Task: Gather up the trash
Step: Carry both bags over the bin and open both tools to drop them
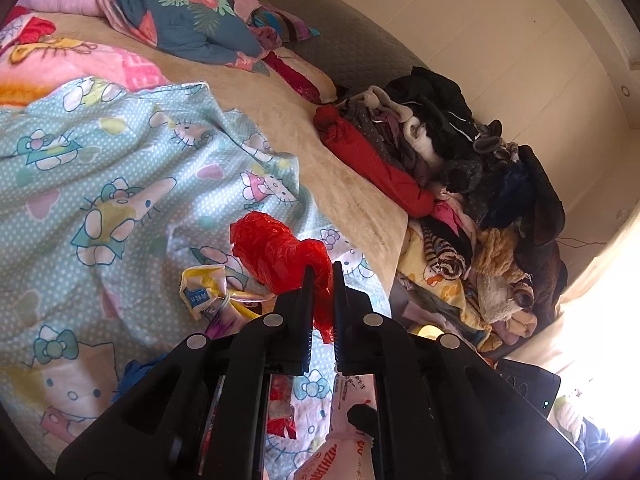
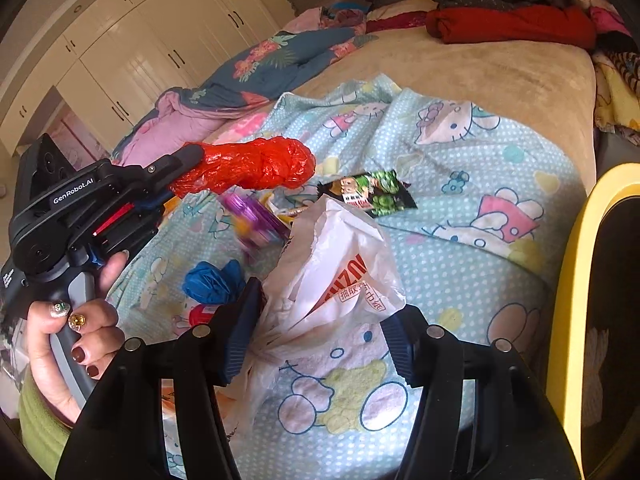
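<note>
My left gripper (image 1: 321, 276) is shut on a crumpled red plastic bag (image 1: 272, 252) and holds it above the Hello Kitty blanket (image 1: 100, 184). The right wrist view shows that gripper (image 2: 192, 168) with the red bag (image 2: 256, 166) sticking out of it. My right gripper (image 2: 320, 320) is open, its fingers on either side of a white plastic bag with red print (image 2: 340, 280) lying on the blanket (image 2: 460, 240). A green-and-black snack wrapper (image 2: 370, 192), a purple wrapper (image 2: 256, 216), a blue crumpled piece (image 2: 214, 282) and a yellow wrapper (image 1: 208, 288) lie nearby.
A yellow-rimmed bin (image 2: 576, 280) stands at the right of the bed. A pile of clothes (image 1: 460, 184) lies along the bed's far side, with a red garment (image 2: 508, 26). Pillows and a floral quilt (image 1: 180, 16) lie at the head. White wardrobes (image 2: 132, 48) stand behind.
</note>
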`<state>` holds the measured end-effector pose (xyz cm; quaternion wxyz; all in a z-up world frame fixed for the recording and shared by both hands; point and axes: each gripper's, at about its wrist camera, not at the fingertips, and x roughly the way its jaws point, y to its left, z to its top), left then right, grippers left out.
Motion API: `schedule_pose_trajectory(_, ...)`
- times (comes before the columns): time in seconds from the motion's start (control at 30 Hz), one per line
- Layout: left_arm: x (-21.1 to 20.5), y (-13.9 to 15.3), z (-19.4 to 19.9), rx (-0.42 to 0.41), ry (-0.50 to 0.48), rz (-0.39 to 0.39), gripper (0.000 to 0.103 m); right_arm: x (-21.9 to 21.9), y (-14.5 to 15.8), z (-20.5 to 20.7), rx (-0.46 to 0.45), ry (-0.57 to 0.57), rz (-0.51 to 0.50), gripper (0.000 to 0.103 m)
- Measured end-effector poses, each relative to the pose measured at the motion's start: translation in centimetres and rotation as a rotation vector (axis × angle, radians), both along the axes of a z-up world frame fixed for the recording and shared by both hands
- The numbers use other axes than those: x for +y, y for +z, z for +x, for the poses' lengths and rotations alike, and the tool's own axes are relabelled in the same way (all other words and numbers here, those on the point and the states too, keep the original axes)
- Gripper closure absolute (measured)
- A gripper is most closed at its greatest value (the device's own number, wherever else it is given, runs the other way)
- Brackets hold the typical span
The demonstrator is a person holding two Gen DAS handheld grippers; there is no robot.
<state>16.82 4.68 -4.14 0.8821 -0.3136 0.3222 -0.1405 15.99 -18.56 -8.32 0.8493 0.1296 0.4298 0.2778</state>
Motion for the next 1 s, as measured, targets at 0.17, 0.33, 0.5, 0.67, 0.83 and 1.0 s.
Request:
schedule_pose_trajectory(0.17, 0.3, 0.0, -0.1, 0.031, 0.009, 0.003, 0.099, -0.4, 0.9, 0.0, -0.013, -0.016, 0.003, 0.047)
schedule_pose_trajectory(0.33, 0.2, 1.0, -0.6, 0.000, 0.008, 0.002, 0.099, -1.5, 2.0, -0.2, -0.033, -0.036, 0.020, 0.047)
schedule_pose_trajectory(0.5, -0.8, 2.7, -1.2, -0.046, -0.010, 0.017, 0.099, -2.5, 3.3, -0.1, -0.063, -0.058, 0.033, 0.047)
schedule_pose_trajectory(0.67, -2.1, 4.1, -1.6, -0.076, -0.033, 0.025, 0.099, -4.2, 4.8, -0.2, -0.095, -0.087, 0.055, 0.047)
schedule_pose_trajectory(0.83, -3.5, 5.4, -2.1, -0.104, -0.056, 0.037, 0.099, -5.8, 6.0, -0.2, -0.122, -0.117, 0.070, 0.047)
schedule_pose_trajectory(1.0, -4.7, 6.2, -2.4, -0.123, -0.077, 0.048, 0.099, -7.5, 6.9, -0.2, -0.142, -0.154, 0.080, 0.047)
